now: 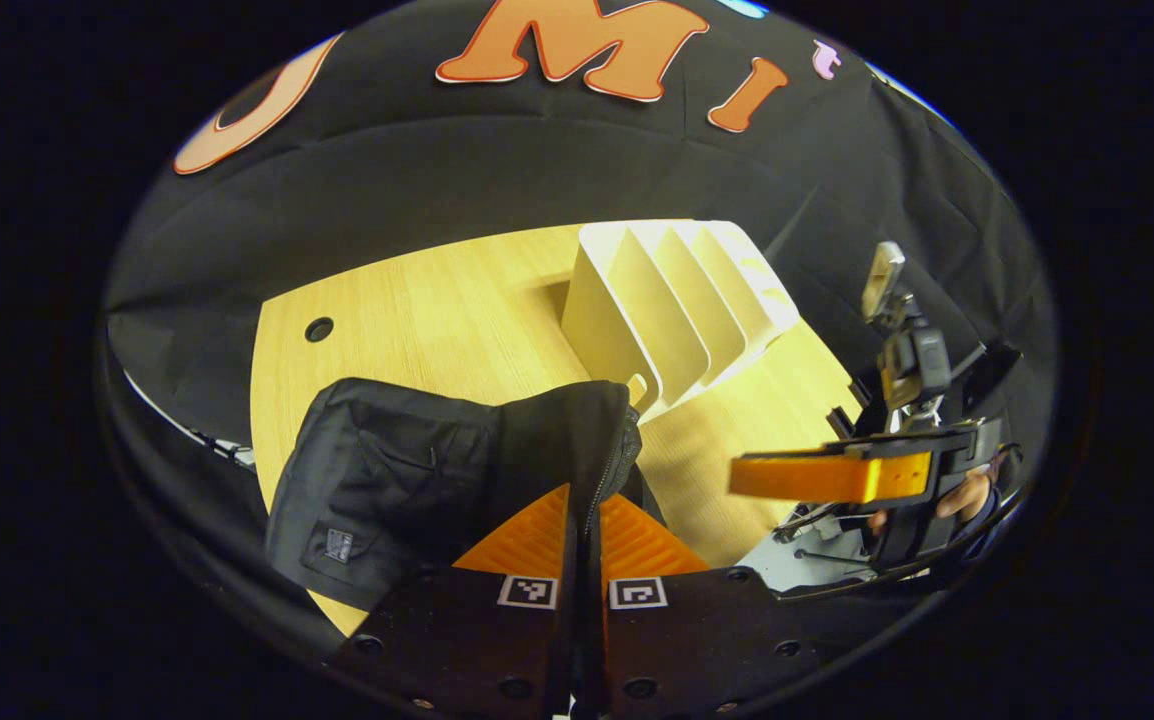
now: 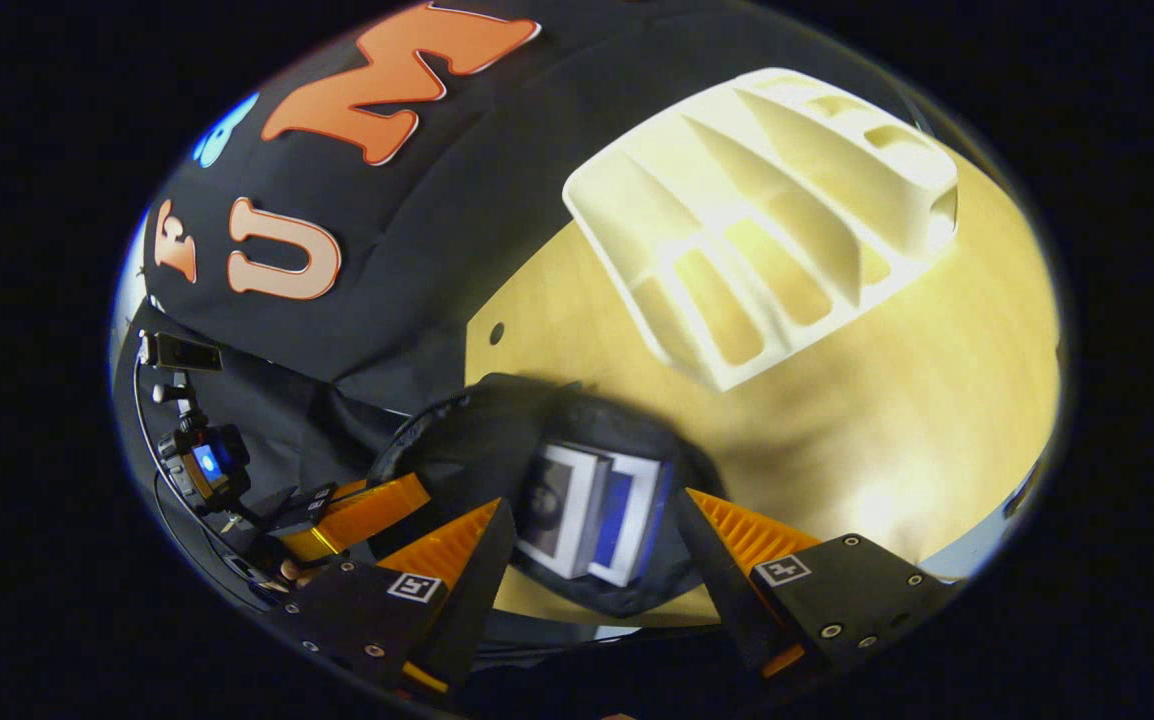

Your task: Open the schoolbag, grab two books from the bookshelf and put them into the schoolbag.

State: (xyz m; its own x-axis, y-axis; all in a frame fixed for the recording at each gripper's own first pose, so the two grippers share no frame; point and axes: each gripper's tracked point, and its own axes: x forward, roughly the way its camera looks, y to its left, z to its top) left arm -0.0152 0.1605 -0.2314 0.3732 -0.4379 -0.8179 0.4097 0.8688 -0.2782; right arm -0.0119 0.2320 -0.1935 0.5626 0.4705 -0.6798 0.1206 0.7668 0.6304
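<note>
The schoolbag (image 1: 407,480) stands on the desk (image 1: 417,310) just in front of the bookshelf (image 1: 672,305). The left tongs (image 1: 582,520) are pressed together on the bag's zipped edge (image 1: 609,470), holding its mouth up and open. Seen from the right gripper view, two books (image 2: 592,510) stand inside the open schoolbag (image 2: 467,420), and the bookshelf (image 2: 757,220) behind it looks empty, though its far slots are too washed out by glare to be sure. The right tongs (image 2: 592,550) hang spread apart just above the books, gripping nothing.

Judging by this, both books are already in the bag and the step in hand is the release of the second one. What is left is small: draw the right tongs back up clear of the bag's mouth without catching the fabric, then let the left tongs let go of the edge.
</note>
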